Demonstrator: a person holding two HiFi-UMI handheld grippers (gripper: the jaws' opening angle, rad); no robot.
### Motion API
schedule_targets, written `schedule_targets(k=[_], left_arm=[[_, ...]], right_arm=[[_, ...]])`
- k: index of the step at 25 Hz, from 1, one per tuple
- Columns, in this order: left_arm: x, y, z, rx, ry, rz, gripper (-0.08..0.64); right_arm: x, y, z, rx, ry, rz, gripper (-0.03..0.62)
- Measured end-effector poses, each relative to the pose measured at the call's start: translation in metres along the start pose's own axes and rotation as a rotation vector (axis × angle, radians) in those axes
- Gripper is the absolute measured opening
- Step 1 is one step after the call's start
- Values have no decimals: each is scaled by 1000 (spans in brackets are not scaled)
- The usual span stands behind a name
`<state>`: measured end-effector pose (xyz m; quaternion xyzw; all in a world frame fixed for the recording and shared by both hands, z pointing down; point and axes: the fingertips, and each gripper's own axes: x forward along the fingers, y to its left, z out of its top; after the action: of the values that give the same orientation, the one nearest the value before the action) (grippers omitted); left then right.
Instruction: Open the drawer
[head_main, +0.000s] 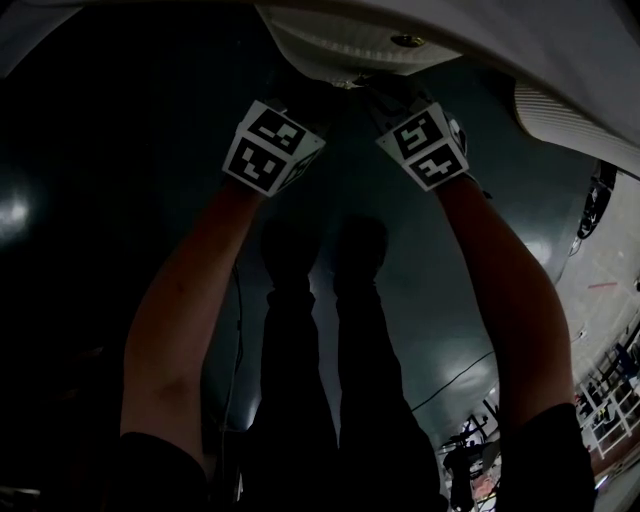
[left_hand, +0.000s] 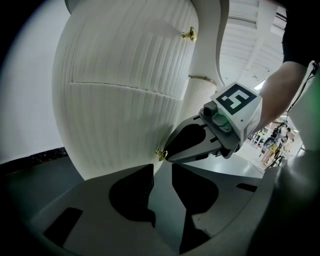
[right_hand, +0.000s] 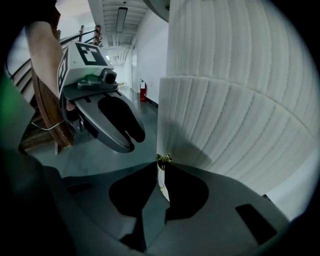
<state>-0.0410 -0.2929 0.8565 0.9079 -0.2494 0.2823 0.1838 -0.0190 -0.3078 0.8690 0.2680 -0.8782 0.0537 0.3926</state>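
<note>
A white ribbed cabinet (left_hand: 125, 60) has a lower drawer (left_hand: 115, 125) with a small gold knob (left_hand: 161, 154) at its corner. My right gripper (right_hand: 161, 167) is shut on that knob (right_hand: 163, 159), its fingertips pinching it from both sides. In the right gripper view the drawer front (right_hand: 225, 130) stands slightly forward of the section above. My left gripper (left_hand: 162, 172) is open with nothing between its fingers, just short of the drawer and beside the right gripper (left_hand: 215, 135). In the head view both grippers (head_main: 270, 148) (head_main: 425, 145) point at the cabinet base (head_main: 400, 40).
A second gold knob (left_hand: 189, 34) sits on the upper drawer. The person's legs (head_main: 320, 330) stand on a dark glossy floor (head_main: 80, 200). A red fire extinguisher (right_hand: 143, 91) stands down the corridor, and a wooden rail (right_hand: 45, 125) is at the left.
</note>
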Motion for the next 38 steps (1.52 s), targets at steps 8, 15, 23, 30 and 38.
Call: schedule_targets(k=[8, 15, 23, 30, 38], left_arm=[[-33, -9, 15, -42, -48, 1, 109], [-57, -39, -4, -139, -84, -2, 110], [-72, -86, -31, -186, -71, -56, 110], [-92, -115, -45, -202, -48, -54, 109], [-120, -148, -59, -284, -58, 0, 109]], right_arm=[[-19, 39, 1, 12, 0, 47, 17], [-29, 68, -24, 109, 7, 55, 17], [-49, 117, -41, 163, 39, 57, 17], [-70, 153, -55, 218, 50, 60, 17], [-81, 171, -59, 205, 63, 84, 17]])
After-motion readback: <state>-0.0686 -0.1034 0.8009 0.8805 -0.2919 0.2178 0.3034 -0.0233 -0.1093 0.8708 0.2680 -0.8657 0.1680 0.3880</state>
